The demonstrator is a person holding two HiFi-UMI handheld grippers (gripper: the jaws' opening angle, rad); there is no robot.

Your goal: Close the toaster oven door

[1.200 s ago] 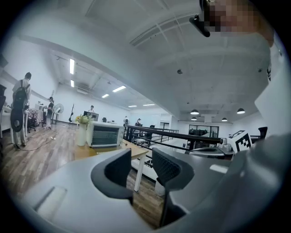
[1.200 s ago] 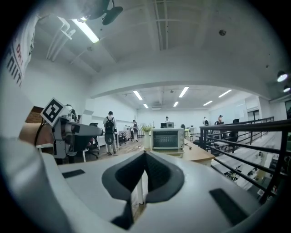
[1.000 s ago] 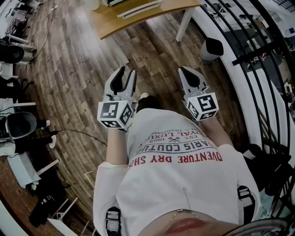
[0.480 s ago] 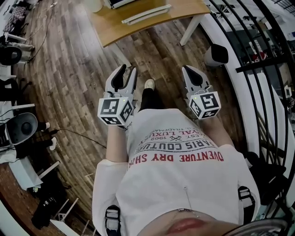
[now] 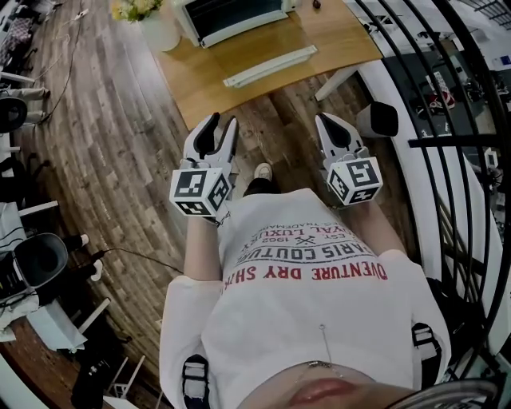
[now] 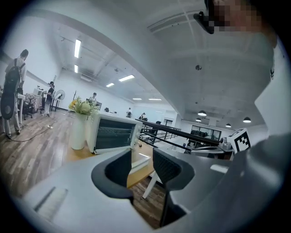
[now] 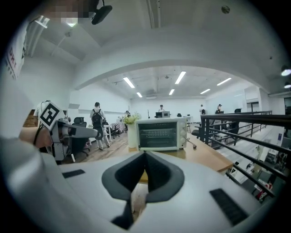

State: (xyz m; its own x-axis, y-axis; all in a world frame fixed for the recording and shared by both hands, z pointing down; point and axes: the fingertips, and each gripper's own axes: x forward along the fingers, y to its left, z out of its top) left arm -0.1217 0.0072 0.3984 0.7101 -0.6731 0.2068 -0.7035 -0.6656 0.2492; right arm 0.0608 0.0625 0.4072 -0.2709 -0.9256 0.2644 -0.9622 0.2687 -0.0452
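Observation:
The white toaster oven (image 5: pixel 231 17) stands on a wooden table (image 5: pixel 335 40) at the top of the head view, well ahead of both grippers. It faces me with a dark window (image 7: pixel 161 133); I cannot tell how its door stands. My left gripper (image 5: pixel 223 121) is held out over the wood floor, open, with nothing between its fingers (image 6: pixel 142 154). Beside it my right gripper (image 5: pixel 323 118) is shut and empty, its tips meeting (image 7: pixel 145 154). Both point toward the oven (image 6: pixel 113 133).
A flat white tray-like piece (image 5: pixel 271 65) lies on the table in front of the oven. A white vase of flowers (image 5: pixel 156 24) stands left of it. A black railing (image 5: pixel 447 120) runs down the right. Office chairs (image 5: pixel 36 260) stand at the left. People stand far off.
Both grippers have travelled forward together. The table has slid down into the head view, and the oven and vase now show. The jaws look the same.

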